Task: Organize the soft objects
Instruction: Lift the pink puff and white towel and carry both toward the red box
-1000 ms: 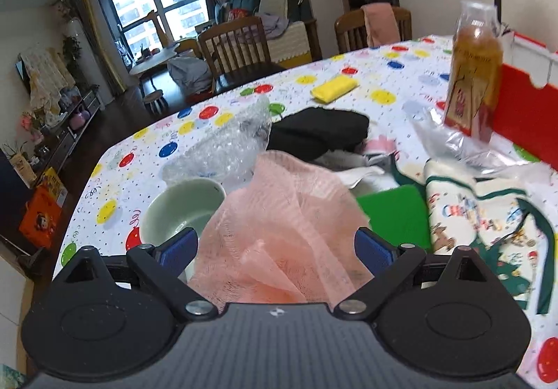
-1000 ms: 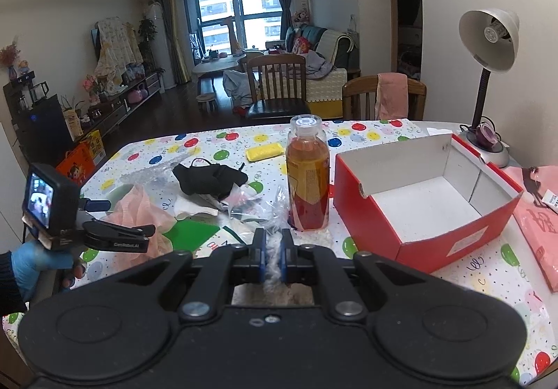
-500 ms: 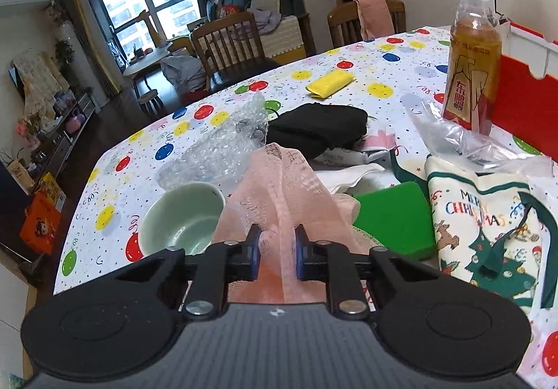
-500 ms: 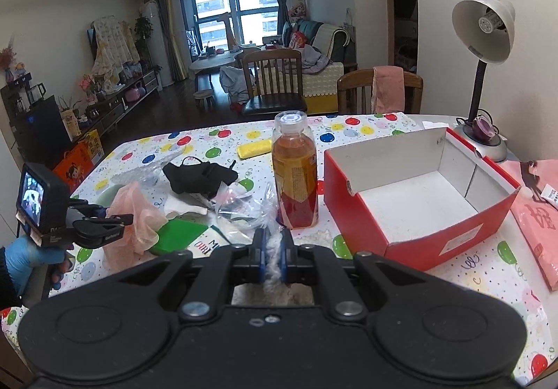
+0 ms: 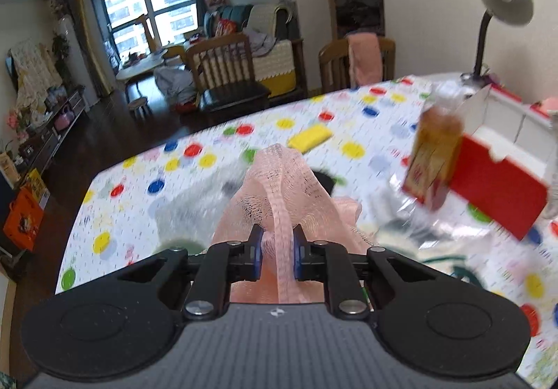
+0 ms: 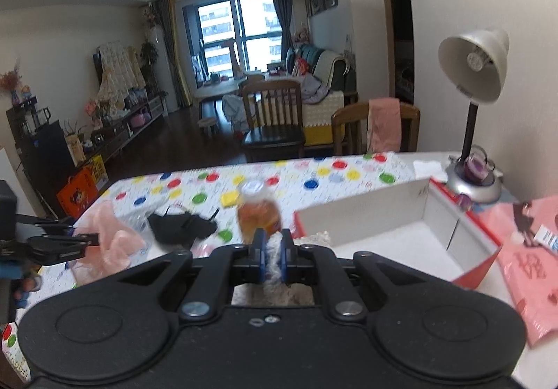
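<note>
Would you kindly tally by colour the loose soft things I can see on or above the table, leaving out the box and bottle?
Pink: 1, the mesh bath pouf in the left gripper.
Black: 1, the cloth item on the table.
Yellow: 1, the sponge.
Whitish: 1, the fluffy cloth in the right gripper.
Total: 4

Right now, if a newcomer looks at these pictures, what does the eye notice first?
First, the pink mesh cloth, pinched in the left gripper and lifted above the dotted tablecloth. Next, the red box, open and white inside, on the right beside the amber bottle. The right gripper is shut on a pale fluffy piece.
</note>
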